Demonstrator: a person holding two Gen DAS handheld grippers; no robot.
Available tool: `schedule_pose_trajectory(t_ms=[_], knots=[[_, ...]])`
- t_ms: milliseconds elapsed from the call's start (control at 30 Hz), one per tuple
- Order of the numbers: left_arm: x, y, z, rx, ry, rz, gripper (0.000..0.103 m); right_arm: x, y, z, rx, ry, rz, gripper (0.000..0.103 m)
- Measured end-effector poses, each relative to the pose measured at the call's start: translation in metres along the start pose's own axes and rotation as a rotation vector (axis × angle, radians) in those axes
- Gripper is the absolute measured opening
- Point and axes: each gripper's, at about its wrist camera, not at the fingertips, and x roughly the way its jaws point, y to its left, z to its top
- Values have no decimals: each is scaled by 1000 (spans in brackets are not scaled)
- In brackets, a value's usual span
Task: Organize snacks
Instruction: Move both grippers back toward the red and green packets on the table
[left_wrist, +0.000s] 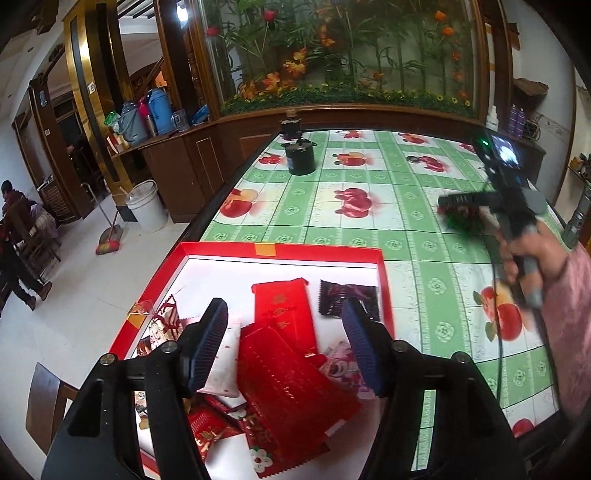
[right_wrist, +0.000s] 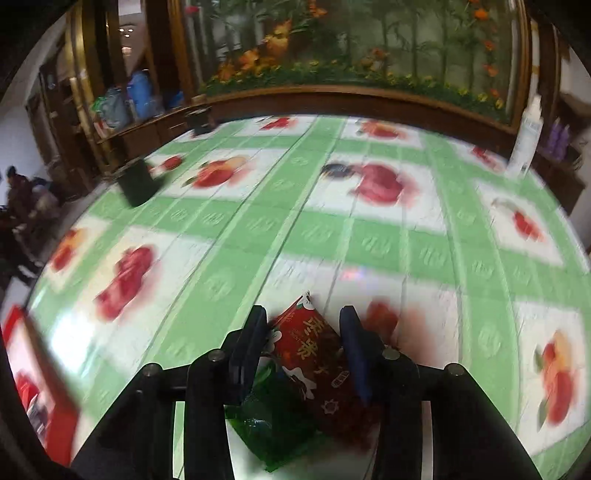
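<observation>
Most snack packets already lie in the red tray (left_wrist: 382, 280). My left gripper (left_wrist: 284, 341) hangs released above them; my right gripper (right_wrist: 303, 341) carries a red packet (right_wrist: 310, 347) over the table (right_wrist: 332, 229), one green packet (right_wrist: 273, 424) beneath.

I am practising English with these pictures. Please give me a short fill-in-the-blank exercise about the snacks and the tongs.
1. The left tongs hover open above the ___ box.
2. The right tongs grip a red snack packet and a ___ one.
3. The tablecloth is checked white and ___.

Missing words: red; green; green
</observation>
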Motion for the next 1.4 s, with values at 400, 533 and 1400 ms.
schedule_pose_trajectory(t_ms=[400,533,1400], knots=[[-17,-67,-7,134,-2,-98,64,-101,-53,-72,150,-36,463,66],[-25,-91,-10,193,-5,-136,73,-100,-73,-74,223,-29,525,66],[47,-192,-14,370,288,-419,75,-94,-103,-78,392,40,387,70]])
